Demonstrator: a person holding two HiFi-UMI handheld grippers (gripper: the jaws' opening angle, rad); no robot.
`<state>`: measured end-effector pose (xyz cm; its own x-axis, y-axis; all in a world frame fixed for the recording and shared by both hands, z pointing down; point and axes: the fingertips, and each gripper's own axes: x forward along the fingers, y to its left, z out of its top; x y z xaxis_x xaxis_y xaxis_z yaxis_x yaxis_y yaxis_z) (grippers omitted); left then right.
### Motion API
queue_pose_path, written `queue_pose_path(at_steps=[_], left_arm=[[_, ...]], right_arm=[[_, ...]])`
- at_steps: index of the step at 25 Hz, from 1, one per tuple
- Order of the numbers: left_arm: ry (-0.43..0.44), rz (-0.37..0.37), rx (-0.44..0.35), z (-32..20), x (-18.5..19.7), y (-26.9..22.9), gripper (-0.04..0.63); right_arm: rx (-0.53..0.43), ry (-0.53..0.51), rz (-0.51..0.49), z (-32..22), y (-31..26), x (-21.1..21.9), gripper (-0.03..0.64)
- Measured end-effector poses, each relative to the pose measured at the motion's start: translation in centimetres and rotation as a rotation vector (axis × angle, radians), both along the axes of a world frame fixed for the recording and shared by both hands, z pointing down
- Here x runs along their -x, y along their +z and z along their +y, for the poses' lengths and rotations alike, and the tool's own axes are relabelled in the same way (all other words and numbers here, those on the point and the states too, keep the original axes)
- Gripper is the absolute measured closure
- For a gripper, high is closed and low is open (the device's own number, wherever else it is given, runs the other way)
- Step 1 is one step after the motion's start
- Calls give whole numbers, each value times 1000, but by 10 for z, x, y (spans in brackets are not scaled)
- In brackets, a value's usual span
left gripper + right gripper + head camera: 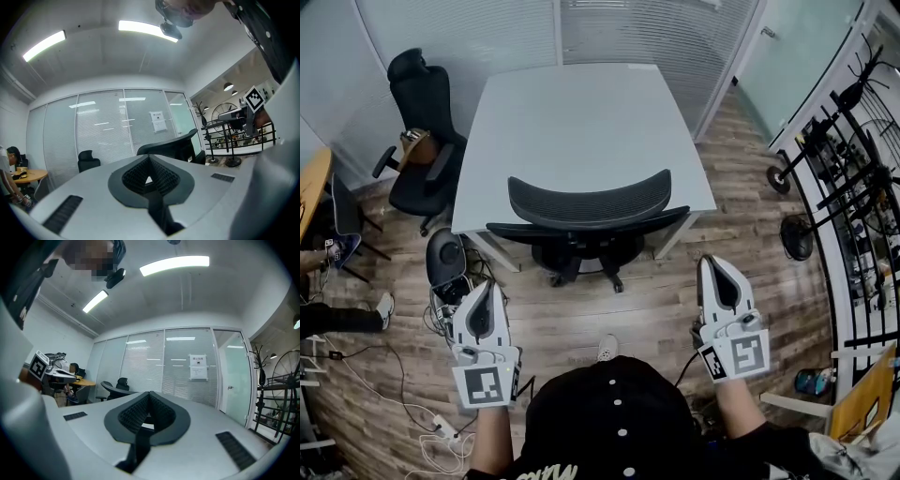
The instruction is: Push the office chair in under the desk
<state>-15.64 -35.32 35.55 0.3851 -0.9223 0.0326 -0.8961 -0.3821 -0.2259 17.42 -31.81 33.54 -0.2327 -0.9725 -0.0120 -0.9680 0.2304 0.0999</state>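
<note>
1. At the far left edge of the head view a seated person is cut off; only a dark trouser leg and a pale shoe show. Behind, a second black office chair with a headrest stands by the glass wall, with something brown on its seat that is too small to make out.
2. The left hand-held gripper hangs over the wooden floor, its jaws pressed together with nothing between them.
3. The black mesh-backed office chair stands in the middle, at the near edge of the white rectangular tabletop. Its curved backrest overlaps that edge and hides the seat, so how far the seat reaches under cannot be told. Part of its base shows below, on the floor. Both grippers are well apart from it.
4. The right hand-held gripper is likewise clamped shut and empty. In its own view its body hides most of the chair.
5. At the far right a black metal railing is cut off by the frame.
</note>
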Motion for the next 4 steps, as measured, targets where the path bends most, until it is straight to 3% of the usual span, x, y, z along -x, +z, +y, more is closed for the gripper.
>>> queue_pose_path(at_steps=[4], left_arm=[[4, -1, -2, 0, -1, 0, 578]], right_arm=[[-2, -2, 2, -1, 0, 3, 589]])
